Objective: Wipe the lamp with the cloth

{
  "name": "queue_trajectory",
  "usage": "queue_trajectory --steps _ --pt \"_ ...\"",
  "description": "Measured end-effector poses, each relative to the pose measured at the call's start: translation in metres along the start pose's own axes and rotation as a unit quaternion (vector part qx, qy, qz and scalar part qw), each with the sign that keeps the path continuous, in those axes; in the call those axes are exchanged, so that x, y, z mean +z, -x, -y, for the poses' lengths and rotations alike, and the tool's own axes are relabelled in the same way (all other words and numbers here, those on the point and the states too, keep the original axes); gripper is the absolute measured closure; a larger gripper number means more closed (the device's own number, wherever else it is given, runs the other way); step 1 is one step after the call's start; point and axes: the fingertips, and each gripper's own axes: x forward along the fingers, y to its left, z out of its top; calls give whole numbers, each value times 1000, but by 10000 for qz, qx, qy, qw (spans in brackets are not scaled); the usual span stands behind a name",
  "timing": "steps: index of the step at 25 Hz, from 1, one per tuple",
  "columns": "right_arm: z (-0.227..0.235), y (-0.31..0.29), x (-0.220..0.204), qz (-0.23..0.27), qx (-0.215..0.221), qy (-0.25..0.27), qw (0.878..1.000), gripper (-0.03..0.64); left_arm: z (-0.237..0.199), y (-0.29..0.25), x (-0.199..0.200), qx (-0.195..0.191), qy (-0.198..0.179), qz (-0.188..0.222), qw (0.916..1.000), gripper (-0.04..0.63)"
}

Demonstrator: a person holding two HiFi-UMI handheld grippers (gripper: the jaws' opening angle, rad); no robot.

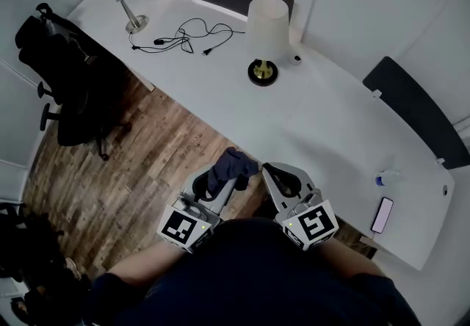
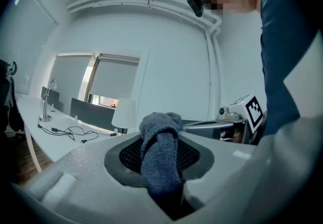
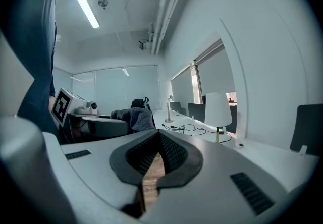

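I see my left hand-held gripper (image 1: 229,174) closed on the cloth (image 1: 232,164); in the left gripper view the dark blue-grey cloth (image 2: 160,150) is pinched between the jaws, with a bunched fold above the pads and a strip running down between them. My right hand-held gripper (image 1: 274,171) sits just beside the left one; in the right gripper view its jaws are drawn narrow, meeting at the tips, with only a thin wedge of wooden floor (image 1: 147,145) showing between them and nothing held. Both hand-held grippers are close to my body, over the floor and short of the near edge of the white worktop (image 1: 323,122). The lamp (image 1: 265,32) stands upright on the worktop, well apart from the cloth; it has a pale cone shade and a round dark base with a brass centre. A black cable (image 1: 185,37) lies looped on the worktop to the lamp's left, a slim metal desk lamp (image 1: 128,4) stands beyond it, and a phone (image 1: 382,214) lies near the worktop's right end. A black office chair (image 1: 64,75) stands on the floor at the left.
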Motion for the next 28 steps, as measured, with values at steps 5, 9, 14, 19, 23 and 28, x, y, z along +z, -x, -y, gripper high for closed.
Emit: queue_trajectory --steps 5,9,14,19,23,28 --pt "51 -13 1 -33 214 -84 9997 607 -9 -52 9 246 98 33 9996 477" --pt "86 -15 -1 -107 384 -81 9992 607 -13 -82 1 486 115 -178 9986 477" --pt "117 -24 -12 -257 474 -96 9985 607 -24 -110 5 680 205 -12 9975 477" --pt "128 -40 -15 -250 480 -71 9985 607 -42 -123 0 753 279 -77 9967 477" --pt "132 -54 -16 -324 411 -108 9986 607 -60 -134 -5 680 263 -30 9973 477" --pt "137 -73 -16 -379 349 -58 9987 607 -83 -146 -14 559 191 -230 9980 477"
